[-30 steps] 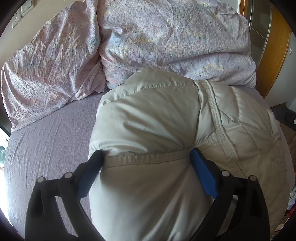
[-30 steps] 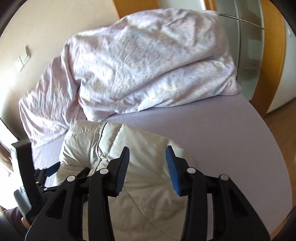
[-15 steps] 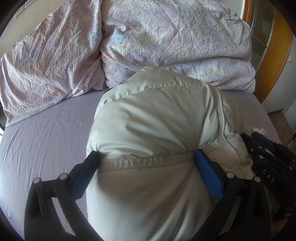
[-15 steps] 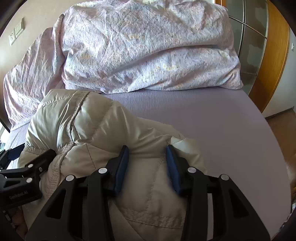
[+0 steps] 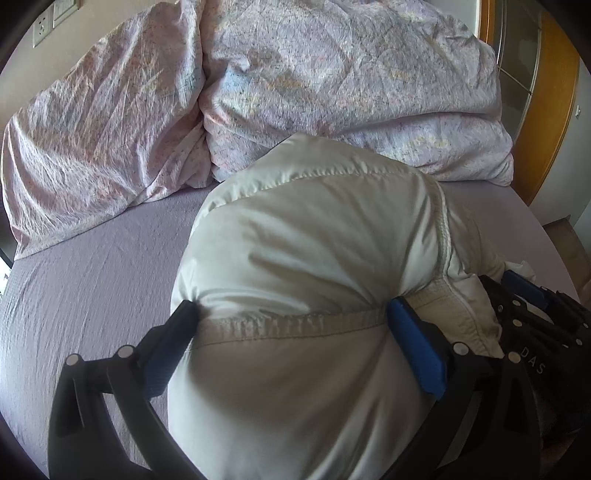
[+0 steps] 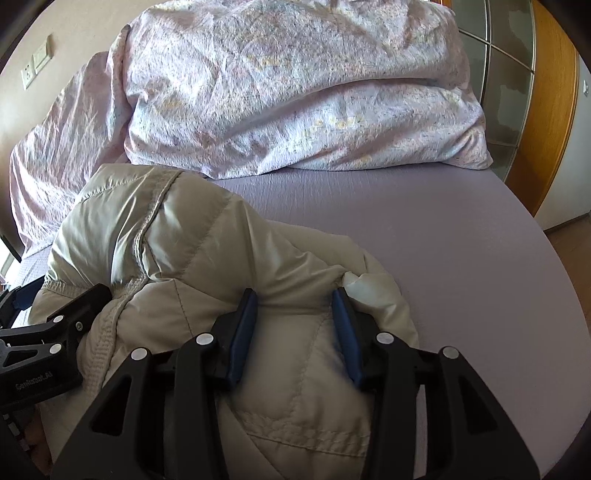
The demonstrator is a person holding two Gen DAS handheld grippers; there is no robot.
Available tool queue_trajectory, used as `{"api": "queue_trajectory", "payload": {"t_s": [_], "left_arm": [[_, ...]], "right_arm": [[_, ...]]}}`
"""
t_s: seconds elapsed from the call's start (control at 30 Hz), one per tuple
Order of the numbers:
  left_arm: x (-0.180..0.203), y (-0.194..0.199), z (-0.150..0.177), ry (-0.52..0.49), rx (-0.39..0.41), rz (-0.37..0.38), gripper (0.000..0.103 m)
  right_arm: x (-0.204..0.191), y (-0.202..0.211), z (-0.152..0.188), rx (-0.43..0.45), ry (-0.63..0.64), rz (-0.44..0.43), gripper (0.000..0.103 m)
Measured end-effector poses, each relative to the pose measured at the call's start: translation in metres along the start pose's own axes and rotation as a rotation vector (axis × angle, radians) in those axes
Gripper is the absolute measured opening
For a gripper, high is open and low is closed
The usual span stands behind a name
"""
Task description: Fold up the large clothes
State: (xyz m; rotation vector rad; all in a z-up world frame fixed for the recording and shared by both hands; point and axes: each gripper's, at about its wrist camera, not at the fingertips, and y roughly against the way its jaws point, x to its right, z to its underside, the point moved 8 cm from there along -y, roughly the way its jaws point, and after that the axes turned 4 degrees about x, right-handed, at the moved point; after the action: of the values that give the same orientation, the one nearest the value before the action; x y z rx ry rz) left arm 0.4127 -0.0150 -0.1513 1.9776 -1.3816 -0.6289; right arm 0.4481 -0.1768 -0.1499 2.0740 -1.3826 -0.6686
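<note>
A puffy cream down jacket (image 5: 314, 240) lies bundled on the lilac bed sheet (image 5: 92, 266). My left gripper (image 5: 293, 310) stands open at its widest, fingertips sunk into the jacket on either side of a stitched seam, with a fat bulge of it filling the gap. In the right wrist view the jacket (image 6: 207, 236) fills the near left. My right gripper (image 6: 295, 295) is shut on a raised fold of it, and creases run from both blue pads. The two grippers sit close together; a left finger (image 6: 79, 299) shows at the left edge.
A crumpled pink-patterned duvet (image 5: 332, 74) and pillow (image 6: 295, 92) are heaped against the wall behind the jacket. Bare sheet (image 6: 424, 221) lies to the right of it. A wooden wardrobe with glass panels (image 6: 546, 110) stands at the right. Wall sockets (image 5: 40, 27) are at the upper left.
My right gripper has come down from above onto the jacket and now sits beside the left one. The left jaws have spread slightly wider around the bulge. The left hand stayed put.
</note>
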Motion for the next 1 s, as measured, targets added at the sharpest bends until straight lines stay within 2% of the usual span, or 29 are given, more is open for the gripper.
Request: {"api": "queue_trajectory", "payload": {"t_s": [0.43,1.0], "left_arm": [[0.0000,-0.0002,-0.0002,-0.012,0.064,-0.027,0.101],[0.0003,0.0011,0.0006,-0.011,0.088,-0.032,0.101]], "right_arm": [[0.0013,-0.0001,0.0010,0.025,0.002,0.009,0.045],[0.0030,0.0006,0.0024,0.040,0.009,0.004,0.045]]}}
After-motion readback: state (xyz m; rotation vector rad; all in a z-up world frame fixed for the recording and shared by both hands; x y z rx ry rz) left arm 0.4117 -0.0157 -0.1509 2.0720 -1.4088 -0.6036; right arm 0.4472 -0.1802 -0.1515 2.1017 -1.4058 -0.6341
